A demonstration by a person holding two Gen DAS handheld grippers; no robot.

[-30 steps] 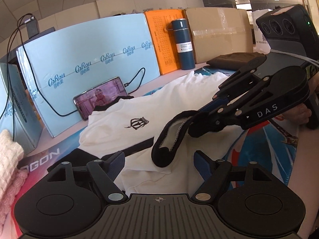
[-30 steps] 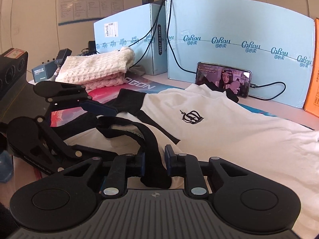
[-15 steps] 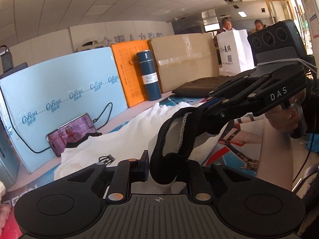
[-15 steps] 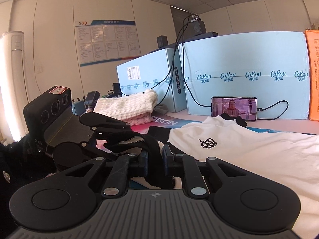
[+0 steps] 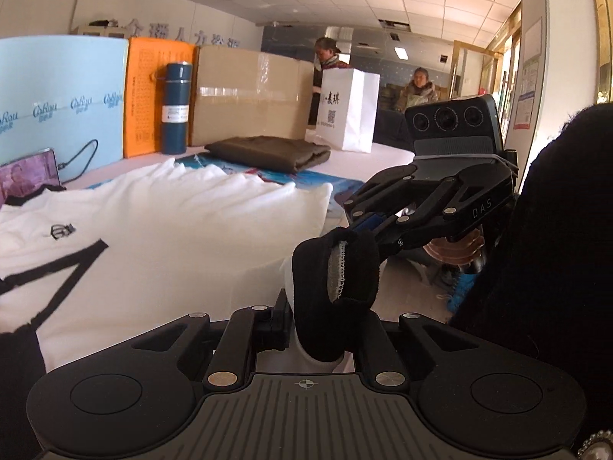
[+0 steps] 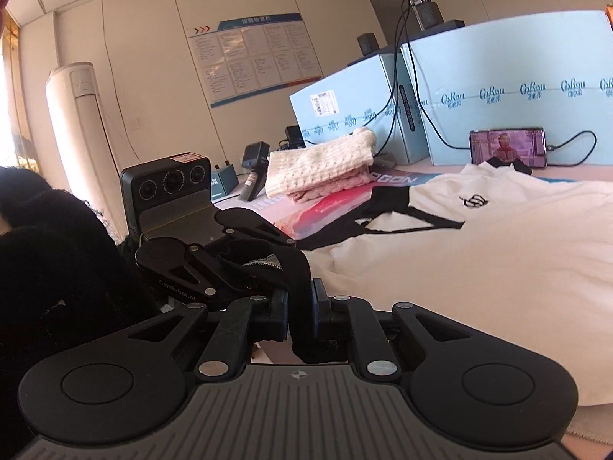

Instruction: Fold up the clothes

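While both grippers clench the black cuff [image 5: 337, 287], the left gripper [image 5: 322, 333] and right gripper [image 6: 300, 326] sit close together. The white shirt [image 5: 172, 237] trails forward and left of the left gripper, across the table.

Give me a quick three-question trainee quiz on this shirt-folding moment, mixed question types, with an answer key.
1. True or false: both the left gripper and the right gripper are shut on the black sleeve cuff.
2. Which lies nearest the white paper bag? A) folded olive garment B) smartphone C) knit sweater
3. Fill in: the emblem on the white shirt is coloured ____.

Key: 1 true; 2 A; 3 black.
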